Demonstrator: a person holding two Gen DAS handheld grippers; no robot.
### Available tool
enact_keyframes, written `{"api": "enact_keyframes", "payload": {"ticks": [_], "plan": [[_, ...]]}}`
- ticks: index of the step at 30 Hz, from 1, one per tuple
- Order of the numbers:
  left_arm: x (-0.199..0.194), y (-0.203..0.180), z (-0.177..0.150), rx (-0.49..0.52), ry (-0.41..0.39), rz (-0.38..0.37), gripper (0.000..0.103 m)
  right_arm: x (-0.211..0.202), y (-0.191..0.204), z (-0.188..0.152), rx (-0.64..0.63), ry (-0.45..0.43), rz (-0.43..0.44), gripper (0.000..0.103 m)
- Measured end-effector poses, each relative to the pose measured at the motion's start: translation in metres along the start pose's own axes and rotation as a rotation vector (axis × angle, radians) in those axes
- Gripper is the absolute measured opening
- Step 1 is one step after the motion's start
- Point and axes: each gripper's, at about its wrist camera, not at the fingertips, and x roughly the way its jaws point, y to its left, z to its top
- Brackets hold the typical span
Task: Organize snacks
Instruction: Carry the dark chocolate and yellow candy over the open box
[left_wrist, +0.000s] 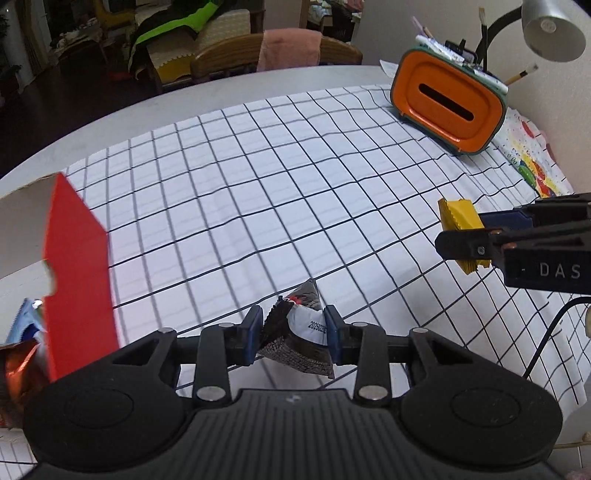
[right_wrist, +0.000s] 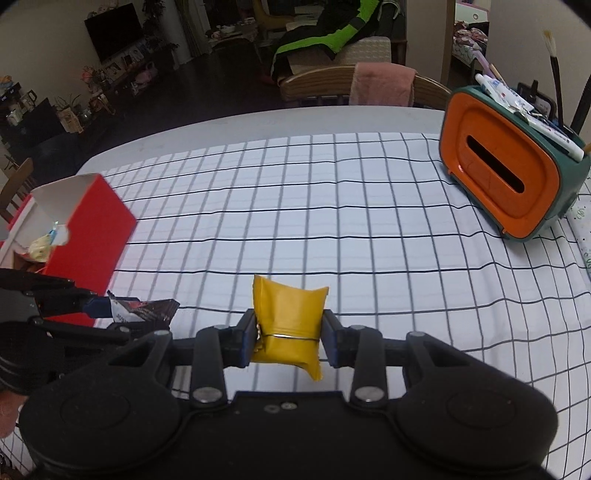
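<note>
My left gripper (left_wrist: 293, 332) is shut on a black and white snack packet (left_wrist: 299, 339), held above the checked cloth; it also shows in the right wrist view (right_wrist: 142, 310). My right gripper (right_wrist: 290, 338) is shut on a yellow snack packet (right_wrist: 288, 325), also seen in the left wrist view (left_wrist: 461, 221) at the right. A red open box (right_wrist: 88, 236) stands at the left with snack packets inside (right_wrist: 42, 247). In the left wrist view the red box (left_wrist: 77, 273) is close on the left, with packets (left_wrist: 22, 354) beside it.
An orange and green tissue box holder (right_wrist: 506, 173) with pens and brushes stands at the back right. A lamp (left_wrist: 550, 29) hangs over it. A checked cloth (right_wrist: 332, 221) covers the table. A chair with a pink towel (right_wrist: 380, 85) stands behind the far edge.
</note>
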Motion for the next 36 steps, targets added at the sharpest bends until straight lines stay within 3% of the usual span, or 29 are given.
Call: {"api": "enact_keyframes", "payload": {"ticks": [20,36], "plan": [[-0.12,0.131,-0.032,-0.029,-0.14,0.067,0.035,-0.011,0.168,0.048,-0.155,-0.077,0.057,0.035],[-0.134,0.25,-0.045,-0.111,-0.147,0.172,0.035,0.046,0.276,0.093,-0.256,-0.068,0.083,0.035]]}}
